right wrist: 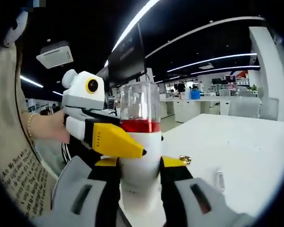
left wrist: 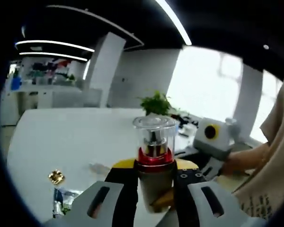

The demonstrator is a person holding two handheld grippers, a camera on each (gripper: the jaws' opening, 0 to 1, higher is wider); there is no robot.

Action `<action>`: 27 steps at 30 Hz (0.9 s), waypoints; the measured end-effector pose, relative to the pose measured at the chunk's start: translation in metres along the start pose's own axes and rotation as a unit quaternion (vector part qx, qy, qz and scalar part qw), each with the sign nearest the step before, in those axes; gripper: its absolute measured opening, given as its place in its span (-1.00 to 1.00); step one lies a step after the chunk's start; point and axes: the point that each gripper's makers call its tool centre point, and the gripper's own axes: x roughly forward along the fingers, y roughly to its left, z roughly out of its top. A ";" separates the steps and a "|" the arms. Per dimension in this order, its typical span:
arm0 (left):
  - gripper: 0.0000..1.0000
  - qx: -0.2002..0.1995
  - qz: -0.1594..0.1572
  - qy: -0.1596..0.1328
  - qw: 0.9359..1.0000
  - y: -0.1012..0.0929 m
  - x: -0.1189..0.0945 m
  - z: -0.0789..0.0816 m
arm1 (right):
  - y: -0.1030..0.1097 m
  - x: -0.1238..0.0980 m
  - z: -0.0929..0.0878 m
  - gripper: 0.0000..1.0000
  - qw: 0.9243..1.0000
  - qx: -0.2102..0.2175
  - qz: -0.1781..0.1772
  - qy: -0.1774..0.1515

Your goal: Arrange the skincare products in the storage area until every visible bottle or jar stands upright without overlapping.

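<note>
Two grippers, one bottle between them.

Item: pump bottle (left wrist: pixel 154 156), pale body, red collar, clear cap, upright at lower centre of the left gripper view; same bottle (right wrist: pixel 140 142) at centre of the right gripper view.

Left gripper (left wrist: pixel 154 189): jaws narrowed onto the bottle body from both sides, holding it. It appears again (right wrist: pixel 102 130) at centre left of the right gripper view, its yellow-tipped jaw lying across the bottle.

Right gripper (right wrist: pixel 139 184): jaws close against the lower body, gripping it too. It appears at right of the left gripper view (left wrist: pixel 213 142).

White table (left wrist: pixel 66 137): small gold-wrapped item (left wrist: pixel 56 177) at lower left; small pale tube (right wrist: pixel 219 179) at lower right of the right gripper view.

Progress, as a judgement: bottle held by both grippers, not yet released; storage area unidentifiable, other products' state unknown. Placement remains.
</note>
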 end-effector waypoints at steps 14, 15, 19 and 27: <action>-0.53 0.065 -0.092 0.016 0.993 -0.036 0.019 0.015 | 0.002 -0.029 0.014 -0.32 0.999 -0.026 0.017 -0.006; -0.53 0.066 -0.095 0.017 0.993 -0.037 0.020 0.015 | 0.002 -0.031 0.014 -0.32 1.000 -0.026 0.015 -0.008; -0.52 0.070 -0.112 0.027 0.991 -0.040 0.024 0.012 | -0.001 -0.034 0.012 -0.32 0.999 -0.030 0.012 -0.006; -0.53 0.078 -0.135 0.036 0.987 -0.047 0.032 0.005 | -0.002 -0.040 0.000 -0.30 0.999 0.022 0.047 -0.003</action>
